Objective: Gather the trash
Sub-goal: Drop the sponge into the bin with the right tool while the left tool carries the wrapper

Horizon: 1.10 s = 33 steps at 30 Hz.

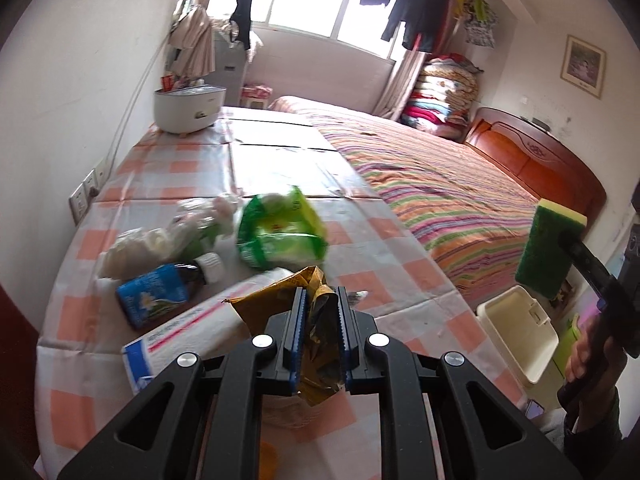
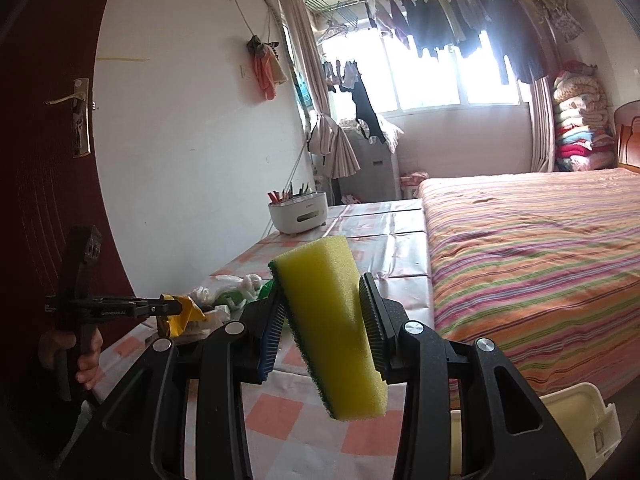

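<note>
My left gripper is shut on a crumpled yellow-brown wrapper and holds it above the checked table. It also shows in the right wrist view with the wrapper. My right gripper is shut on a yellow and green sponge, held beside the table over the cream bin. The sponge and bin also show in the left wrist view. On the table lie a green plastic bag, a blue-labelled bottle, white crumpled bags and a white box.
A white pot with pens stands at the table's far end. A bed with a striped cover runs along the table's right side. A dark red door is at the left. The wall with sockets borders the table's left edge.
</note>
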Available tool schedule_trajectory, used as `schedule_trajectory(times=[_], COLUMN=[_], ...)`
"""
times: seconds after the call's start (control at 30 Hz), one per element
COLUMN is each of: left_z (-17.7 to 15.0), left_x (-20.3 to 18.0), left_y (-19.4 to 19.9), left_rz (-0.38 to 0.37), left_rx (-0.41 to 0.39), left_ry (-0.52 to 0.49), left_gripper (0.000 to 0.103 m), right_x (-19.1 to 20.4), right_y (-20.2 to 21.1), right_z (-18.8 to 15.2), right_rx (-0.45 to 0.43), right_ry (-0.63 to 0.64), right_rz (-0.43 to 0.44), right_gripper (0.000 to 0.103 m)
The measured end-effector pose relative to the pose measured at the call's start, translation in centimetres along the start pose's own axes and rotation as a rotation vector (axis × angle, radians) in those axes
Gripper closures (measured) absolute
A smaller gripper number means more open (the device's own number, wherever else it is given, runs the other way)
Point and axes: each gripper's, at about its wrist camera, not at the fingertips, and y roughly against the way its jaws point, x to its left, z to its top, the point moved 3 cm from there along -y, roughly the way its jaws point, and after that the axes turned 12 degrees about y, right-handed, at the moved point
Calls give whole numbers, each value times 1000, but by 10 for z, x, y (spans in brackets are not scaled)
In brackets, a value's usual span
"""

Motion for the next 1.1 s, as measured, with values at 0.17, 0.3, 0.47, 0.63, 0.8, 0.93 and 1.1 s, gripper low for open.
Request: schedule_trajectory(times=[0.17,0.3,0.47,0.63,0.8,0.93,1.1], left_z=[-7,-15,-31,-47,-57,-63,-69], left_x=[-34,-62,-102,-140,-170,-188,-208], left_y=[-9,-15,-24,-32,-39,-43,-49], left_rz=[-58,-101,-154,-201,-246,-268,-292], left_rx=[18,41,74,107,137,154,177], left_ry=[-46,-84,-148,-210,-251,-272,-292], left_gripper=[89,90,90,90,90,90,90], right_x=[-21,-37,-54,-67,-74,-84,-90], right_y=[20,34,50,65,75,83,97], right_z=[-6,-11,-19,-30,-39,-40,-39], right_rx=[-6,-9,-5,10,19,6,-39], right_ry=[-17,-42,-60,-73,-98,-132,-166], right_rz=[-62,-111,-177,-221,-249,-271,-307], right_gripper=[66,66,66,64,62,55,46])
